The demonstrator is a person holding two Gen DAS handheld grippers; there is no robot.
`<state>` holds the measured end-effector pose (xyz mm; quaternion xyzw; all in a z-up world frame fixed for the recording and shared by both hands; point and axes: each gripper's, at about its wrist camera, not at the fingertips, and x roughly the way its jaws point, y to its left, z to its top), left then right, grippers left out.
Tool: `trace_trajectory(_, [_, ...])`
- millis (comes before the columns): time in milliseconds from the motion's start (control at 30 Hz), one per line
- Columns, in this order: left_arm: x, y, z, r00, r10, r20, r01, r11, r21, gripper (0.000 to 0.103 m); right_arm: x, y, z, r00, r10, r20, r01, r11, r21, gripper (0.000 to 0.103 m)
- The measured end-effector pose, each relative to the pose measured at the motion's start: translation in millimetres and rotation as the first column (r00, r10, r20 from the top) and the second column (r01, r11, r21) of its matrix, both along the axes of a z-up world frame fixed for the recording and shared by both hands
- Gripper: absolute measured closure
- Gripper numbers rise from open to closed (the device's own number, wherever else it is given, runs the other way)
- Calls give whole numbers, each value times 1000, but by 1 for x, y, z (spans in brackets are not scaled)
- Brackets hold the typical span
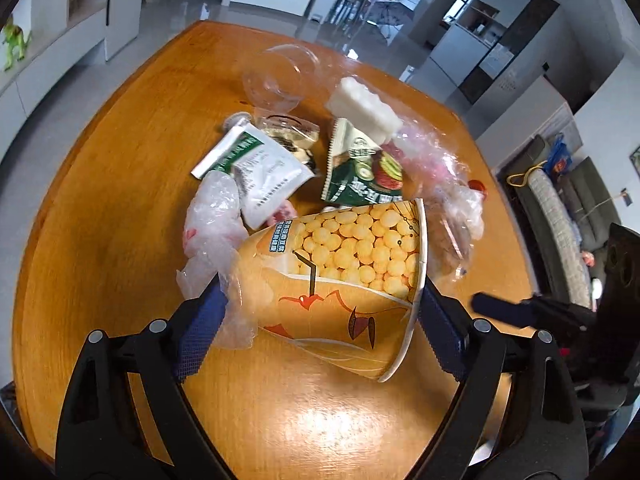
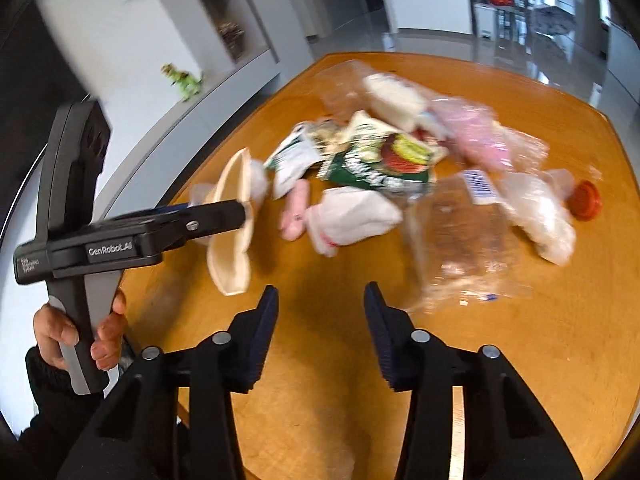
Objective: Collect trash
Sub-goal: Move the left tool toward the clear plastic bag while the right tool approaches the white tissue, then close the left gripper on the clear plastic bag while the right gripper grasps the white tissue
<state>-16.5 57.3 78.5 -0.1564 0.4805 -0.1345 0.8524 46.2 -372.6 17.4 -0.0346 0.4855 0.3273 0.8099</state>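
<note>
Clamped between my left gripper's (image 1: 320, 312) blue pads is the paper snack cup (image 1: 340, 280), lying on its side with the rim toward my right and held just above the wooden table (image 1: 100, 200); a bit of crumpled clear plastic (image 1: 216, 232) is pinched against the left pad too. My right gripper (image 2: 320, 328) stands open over bare tabletop, holding nothing (its fingers are well apart).

From the right wrist I see my left hand (image 2: 76, 336) on the other gripper's handle, with the cup's open mouth facing this camera.

Beyond the cup sits the rest of the trash: a white sachet (image 1: 260, 172), a green snack wrapper (image 1: 360, 172), a white foam block (image 1: 364, 108), a clear plastic cup (image 1: 280, 80) tipped over at the far side, and a red bottle cap (image 2: 585, 200) off to the right beside crinkled wrap.
</note>
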Motion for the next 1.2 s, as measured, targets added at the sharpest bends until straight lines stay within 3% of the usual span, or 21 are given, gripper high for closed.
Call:
trace_trajectory(300, [-3, -4, 2, 1000, -24, 5, 24, 999, -23, 17, 0, 28, -2, 999, 41, -9, -41, 999, -10, 60])
trace_trajectory(533, [-3, 7, 9, 1000, 7, 27, -8, 1000, 20, 17, 13, 25, -5, 1000, 21, -10, -21, 1000, -21, 60])
trace_trajectory(733, [6, 25, 9, 1000, 25, 12, -25, 999, -29, 17, 53, 26, -28, 996, -55, -69, 50, 997, -66, 60])
trace_trajectory(1000, [17, 41, 1, 999, 45, -16, -45, 999, -28, 17, 87, 42, -63, 988, -106, -108, 89, 984, -153, 61])
trace_trajectory(1033, [18, 41, -1, 999, 40, -27, -41, 999, -35, 16, 88, 44, -65, 989, -105, -104, 87, 983, -163, 65])
trace_trajectory(1100, [21, 43, -5, 998, 31, -62, -34, 998, -59, 8, 86, 46, -65, 991, -93, -97, 76, 983, -165, 90])
trace_trajectory(1200, [20, 44, -2, 997, 54, -52, -56, 998, -32, 6, 82, 46, -60, 992, -89, -85, 75, 985, -155, 92])
